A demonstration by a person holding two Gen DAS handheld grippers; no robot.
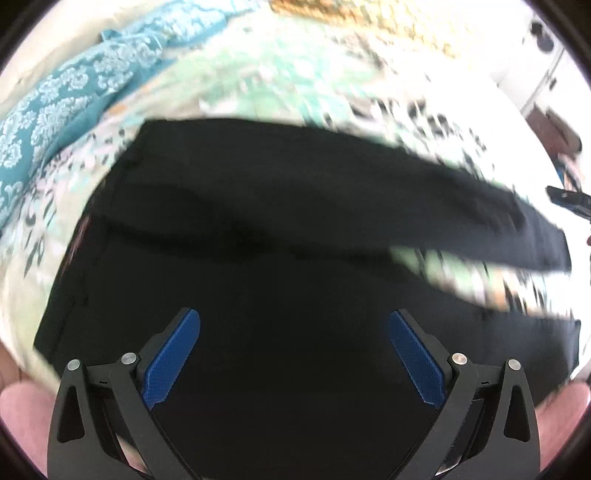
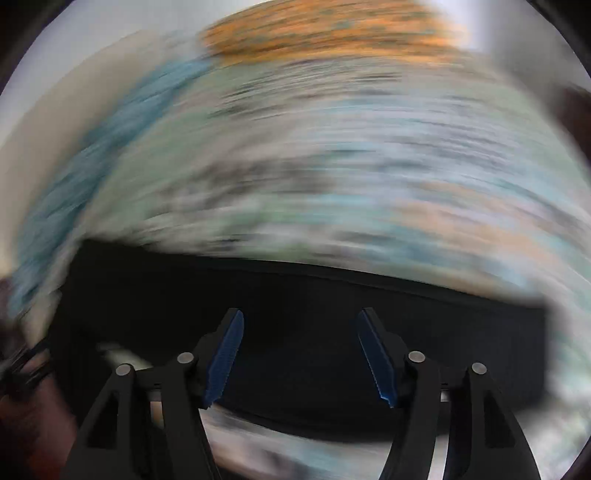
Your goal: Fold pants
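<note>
Far left, a teal damask-print cloth (image 1: 55, 107) lies rumpled; beside it the black fabric pants (image 1: 258, 229) sprawl across the pale floral bedspread (image 1: 258, 74), legs splayed rightward, apparently unfolded. Left gripper (image 1: 294, 354) hangs wide open, empty. Right gripper (image 2: 299, 354), jaws parted, grips nothing. Folding looks barely begun.

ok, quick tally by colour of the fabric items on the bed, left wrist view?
Black: 1, the pants
Teal with white print: 1, a cloth
Pale green patterned: 1, the bedspread
Orange patterned: 1, a blurred fabric at the far edge
Total: 4
</note>
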